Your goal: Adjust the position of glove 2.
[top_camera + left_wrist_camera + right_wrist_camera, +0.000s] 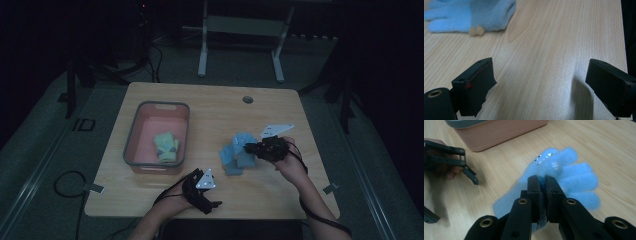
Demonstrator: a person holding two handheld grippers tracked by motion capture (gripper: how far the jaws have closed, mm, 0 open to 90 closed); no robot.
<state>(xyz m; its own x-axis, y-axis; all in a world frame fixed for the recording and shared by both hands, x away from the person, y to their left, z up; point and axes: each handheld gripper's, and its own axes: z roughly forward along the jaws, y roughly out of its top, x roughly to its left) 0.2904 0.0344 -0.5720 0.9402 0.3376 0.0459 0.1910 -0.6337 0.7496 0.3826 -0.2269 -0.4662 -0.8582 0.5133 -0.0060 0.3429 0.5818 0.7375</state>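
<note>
Right hand-held gripper (543, 192): I had it clamped on the blue glove (564, 177).
Left hand-held gripper (541, 82): I held it open, empty.
Pink bin (134, 150): left of glove; high view showed a green glove (166, 145) inside.

Dim lab: wooden table (270, 107), cabled floor (150, 65)

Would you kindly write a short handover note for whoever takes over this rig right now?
Right tool: shut on the cuff edge of a blue glove, above the table right of centre. A second blue glove seems to lie beside it.
Left tool: open, holding nothing, low over bare wood near the front edge.
Done: a green glove already lies in the pink bin on the left.
Left, probably: carry the held blue glove to the bin, release it, then fetch the other one.
</note>
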